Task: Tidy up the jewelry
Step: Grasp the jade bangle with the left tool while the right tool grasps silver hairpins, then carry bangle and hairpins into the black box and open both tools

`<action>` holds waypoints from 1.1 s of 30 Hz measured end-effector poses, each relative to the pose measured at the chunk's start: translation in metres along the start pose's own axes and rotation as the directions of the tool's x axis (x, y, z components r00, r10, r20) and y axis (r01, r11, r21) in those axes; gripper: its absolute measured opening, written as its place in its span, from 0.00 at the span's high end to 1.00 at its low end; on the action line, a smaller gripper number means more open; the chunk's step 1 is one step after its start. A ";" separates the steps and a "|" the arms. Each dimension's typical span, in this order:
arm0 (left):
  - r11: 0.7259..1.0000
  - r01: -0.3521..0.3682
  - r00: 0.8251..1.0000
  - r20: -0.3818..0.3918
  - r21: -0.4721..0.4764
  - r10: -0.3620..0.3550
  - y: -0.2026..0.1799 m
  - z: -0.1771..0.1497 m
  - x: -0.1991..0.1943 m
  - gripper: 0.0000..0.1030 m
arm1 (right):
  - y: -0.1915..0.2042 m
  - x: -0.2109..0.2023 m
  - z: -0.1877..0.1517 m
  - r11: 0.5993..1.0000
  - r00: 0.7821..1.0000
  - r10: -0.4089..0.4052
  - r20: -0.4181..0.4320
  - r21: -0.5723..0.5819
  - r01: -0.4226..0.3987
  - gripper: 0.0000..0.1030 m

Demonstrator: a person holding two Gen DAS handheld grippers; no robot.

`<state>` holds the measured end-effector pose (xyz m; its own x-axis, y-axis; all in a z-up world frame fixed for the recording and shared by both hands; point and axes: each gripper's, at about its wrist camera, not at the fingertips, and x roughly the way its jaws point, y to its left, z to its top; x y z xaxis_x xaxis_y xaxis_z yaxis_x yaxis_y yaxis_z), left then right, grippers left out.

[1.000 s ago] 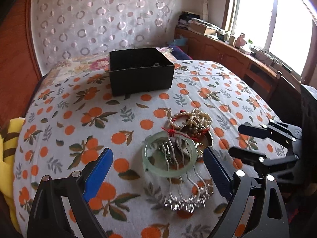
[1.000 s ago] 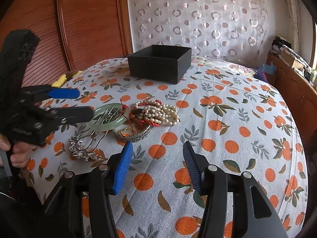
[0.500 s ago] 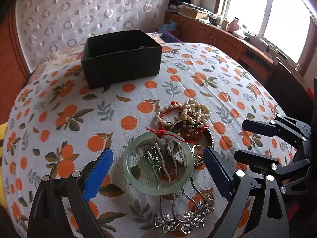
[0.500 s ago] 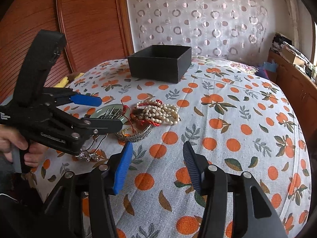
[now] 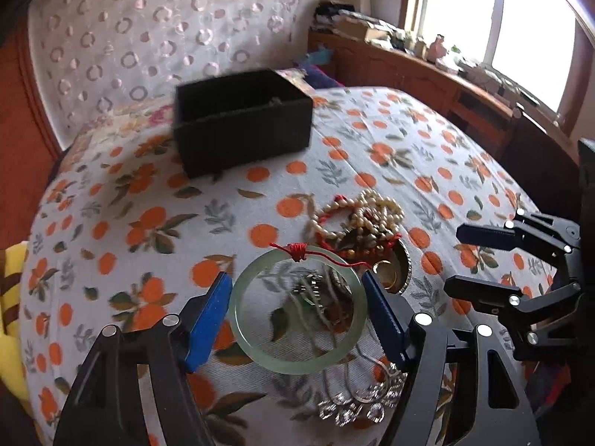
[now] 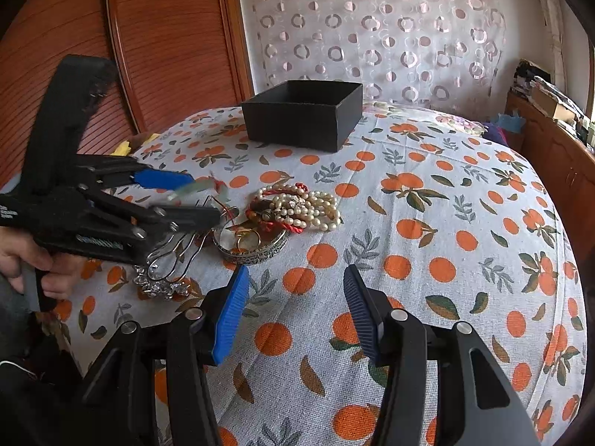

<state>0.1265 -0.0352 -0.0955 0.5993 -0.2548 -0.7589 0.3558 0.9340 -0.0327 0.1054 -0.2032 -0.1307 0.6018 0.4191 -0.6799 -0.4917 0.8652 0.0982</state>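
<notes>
My left gripper is shut on a pale green jade bangle with a red thread knot; both blue pads press on its outer rim. In the right wrist view the bangle is blurred and seems lifted off the cloth between the left gripper's fingers. A silver hair comb lies below it. A pile of pearl and red-cord bracelets and a silver bangle lie beside it. A black open box stands at the far side of the table. My right gripper is open and empty, hovering near the table's front.
The round table wears a white cloth with orange prints. A wooden sideboard with clutter runs under the window at the right. A curtain and a wooden panel wall stand behind. A yellow cloth lies at the left edge.
My left gripper moved forward over the jade bangle and closed on its rim; the bangle now appears raised. My right gripper has stayed still and open.
</notes>
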 end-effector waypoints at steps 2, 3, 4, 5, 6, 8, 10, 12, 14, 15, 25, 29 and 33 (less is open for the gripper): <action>1.000 -0.012 0.999 0.030 -0.017 0.012 0.004 -0.001 -0.011 0.33 | 0.002 0.000 0.000 1.000 1.000 -0.012 -0.001 -0.012 0.012 0.46; 0.999 -0.016 0.999 0.042 -0.028 0.018 0.007 -0.002 -0.016 0.34 | 0.004 0.000 0.001 1.000 1.000 -0.022 -0.003 -0.016 0.022 0.46; 0.999 -0.022 0.998 0.058 -0.043 0.024 0.010 -0.004 -0.022 0.33 | 0.007 0.000 0.001 0.999 0.999 -0.032 -0.008 -0.031 0.031 0.46; 0.998 -0.024 0.997 0.067 -0.051 0.028 0.012 -0.005 -0.026 0.33 | 0.010 -0.001 0.001 0.999 1.000 -0.027 -0.009 -0.037 0.027 0.46; 0.998 -0.028 0.996 0.078 -0.061 0.033 0.015 -0.007 -0.031 0.33 | 0.013 -0.001 0.002 0.999 1.000 -0.010 -0.011 -0.034 0.009 0.44; 0.996 -0.039 0.995 0.094 -0.074 0.046 0.019 -0.012 -0.039 0.33 | 0.025 -0.002 0.002 0.999 1.000 0.025 -0.010 -0.040 -0.026 0.41; 0.995 -0.050 0.993 0.106 -0.086 0.059 0.022 -0.017 -0.046 0.33 | 0.041 -0.003 0.004 0.997 0.999 0.040 -0.002 -0.069 -0.040 0.38; 0.993 -0.053 0.991 0.116 -0.103 0.065 0.026 -0.023 -0.053 0.33 | 0.058 -0.002 0.007 0.992 0.997 0.075 -0.007 -0.097 -0.075 0.33; 0.991 -0.058 0.990 0.124 -0.117 0.072 0.031 -0.028 -0.059 0.33 | 0.073 0.002 0.009 0.987 0.995 0.097 -0.021 -0.126 -0.099 0.29; 0.991 -0.062 0.989 0.125 -0.120 0.077 0.032 -0.030 -0.061 0.33 | 0.078 0.004 0.010 0.986 0.995 0.100 -0.029 -0.134 -0.103 0.27; 0.985 -0.077 0.982 0.160 -0.152 0.101 0.049 -0.040 -0.082 0.33 | 0.098 0.036 0.018 0.980 0.986 0.096 -0.136 -0.159 -0.117 0.24; 0.984 -0.077 0.981 0.167 -0.159 0.103 0.052 -0.041 -0.085 0.33 | 0.105 0.045 0.018 0.978 0.986 0.062 -0.157 -0.189 -0.092 0.24; 0.984 -0.076 0.981 0.166 -0.163 0.103 0.053 -0.042 -0.084 0.33 | 0.107 0.049 0.019 0.975 0.987 0.036 -0.157 -0.210 -0.069 0.24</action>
<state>0.0648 0.0459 -0.0603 0.7435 -0.1948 -0.6397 0.1877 0.9790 -0.0800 0.0942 -0.0848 -0.1393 0.4776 0.4014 -0.7815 -0.6528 0.7574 -0.0099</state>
